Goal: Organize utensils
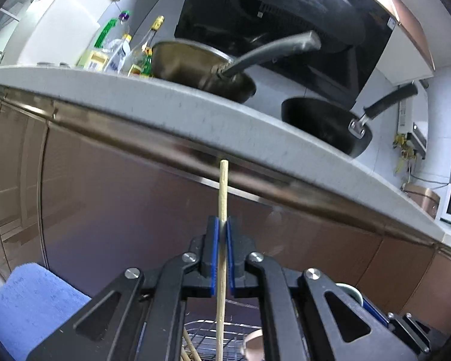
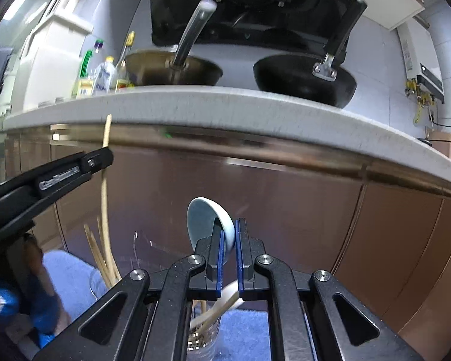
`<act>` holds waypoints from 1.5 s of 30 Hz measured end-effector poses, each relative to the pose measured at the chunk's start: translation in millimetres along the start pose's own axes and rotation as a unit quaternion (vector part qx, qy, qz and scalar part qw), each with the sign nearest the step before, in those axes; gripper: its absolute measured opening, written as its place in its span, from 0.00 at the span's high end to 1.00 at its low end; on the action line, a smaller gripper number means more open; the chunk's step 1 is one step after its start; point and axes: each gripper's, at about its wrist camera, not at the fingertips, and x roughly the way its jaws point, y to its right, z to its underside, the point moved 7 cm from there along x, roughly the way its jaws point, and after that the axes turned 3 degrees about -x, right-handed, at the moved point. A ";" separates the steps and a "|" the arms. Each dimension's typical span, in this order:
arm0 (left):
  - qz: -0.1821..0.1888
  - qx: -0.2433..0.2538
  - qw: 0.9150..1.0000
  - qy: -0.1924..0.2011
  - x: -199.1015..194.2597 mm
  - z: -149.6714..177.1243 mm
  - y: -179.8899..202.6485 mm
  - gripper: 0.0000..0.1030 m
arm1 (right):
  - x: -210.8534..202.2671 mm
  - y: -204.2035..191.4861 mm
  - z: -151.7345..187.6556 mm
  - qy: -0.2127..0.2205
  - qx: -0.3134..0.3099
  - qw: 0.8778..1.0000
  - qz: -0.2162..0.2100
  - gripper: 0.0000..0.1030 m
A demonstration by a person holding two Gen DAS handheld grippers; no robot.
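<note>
A: Status of both grippers?

B: Left gripper (image 1: 222,234) was clamped on a single chopstick (image 1: 223,189), pads pinched narrow around it. The stick stood upright, top end just under the countertop (image 1: 171,102) edge. Its lower end ran down behind the fingers and was cut off by the frame bottom.

A: Right one?

B: Right gripper (image 2: 229,240) was closed on a pale blue spoon (image 2: 206,219), bowl sticking up above the fingers, well below the countertop lip. The handle (image 2: 230,297) passed between the pads and came out underneath. Where it ended was hidden behind the linkage.

A: Anything below the countertop?

B: A clear glass (image 2: 204,340) with more chopsticks (image 2: 103,255) in it, sitting on a blue cloth (image 2: 246,331) in front of the brown cabinet doors (image 2: 285,210). The glass was mostly blocked by the right gripper's frame; I couldn't count the sticks. From the left camera, a wire rack (image 1: 204,334) showed through the linkage, with a copper-coloured thing next to it, too cut off to identify.

A: On top of the countertop?

B: Two pans: a brass-toned one (image 1: 195,66) and a black one (image 1: 324,123), handles pointing outward. Bottles (image 1: 117,51) stood left of the brass pan, labels blurred. A blue-gloved hand (image 2: 42,316) at the lower left of the right view was smeared.
</note>
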 end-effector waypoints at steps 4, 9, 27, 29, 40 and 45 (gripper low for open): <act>-0.007 0.004 1.000 0.011 -3.3 4.8 -7.3 0.84 | -2.4 -0.5 8.0 -0.003 -0.002 1.000 -0.002 0.71; 0.007 0.020 1.000 0.017 -29.9 -13.9 -3.0 0.68 | -22.6 6.7 -2.0 0.016 0.007 1.000 -0.002 0.58; -0.078 0.119 0.988 -0.061 -172.5 -37.1 -5.6 0.51 | -142.4 11.7 -30.3 0.020 0.031 0.999 -0.005 0.38; -0.084 0.129 0.986 -0.065 -191.0 -36.9 -7.2 0.49 | -159.0 9.4 -30.8 0.022 0.033 0.999 -0.007 0.31; -0.136 0.164 0.975 -0.055 -280.3 -48.7 -26.6 0.37 | -243.5 -0.5 -36.5 0.043 0.033 0.999 0.000 0.00; -0.152 0.160 0.975 -0.039 -304.8 -61.6 -34.7 0.34 | -264.8 4.9 -38.5 0.047 0.036 0.998 0.015 0.00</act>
